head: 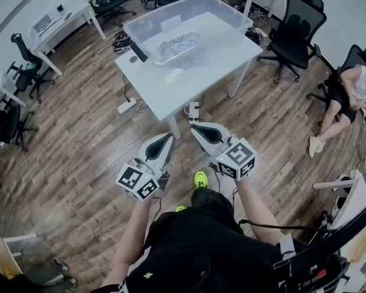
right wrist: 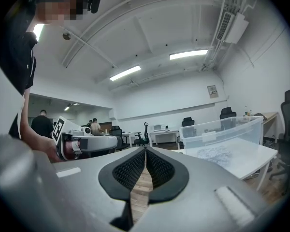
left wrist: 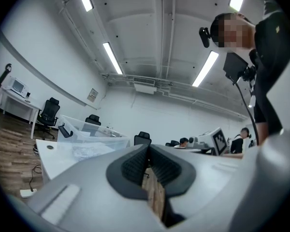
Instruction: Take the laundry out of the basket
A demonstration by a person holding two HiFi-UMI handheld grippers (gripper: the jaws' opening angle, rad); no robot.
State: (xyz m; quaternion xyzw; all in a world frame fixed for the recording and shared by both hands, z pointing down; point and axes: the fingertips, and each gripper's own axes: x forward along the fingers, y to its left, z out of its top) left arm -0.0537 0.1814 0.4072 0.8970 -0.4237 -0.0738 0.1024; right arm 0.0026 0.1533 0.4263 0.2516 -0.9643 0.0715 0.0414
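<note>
The 2 tongs, left gripper (head: 164, 140) and right gripper (head: 200, 129), are held level side by side, jaws closed on nothing, presumably because the grey laundry (head: 178, 43) lies beyond reach inside the clear basket (head: 235, 14) on the white table (head: 195, 78) well ahead.

Open wood floor (head: 79, 133) runs from the near side right up to the counter (head: 213, 63), with only a power strip (head: 127, 106) and cables low by its legs. The counter's near half is almost bare. The clear basket (head: 229, 18) fills the far half, open-topped and walled all round. Office chairs (head: 296, 29) crowd the right.
</note>
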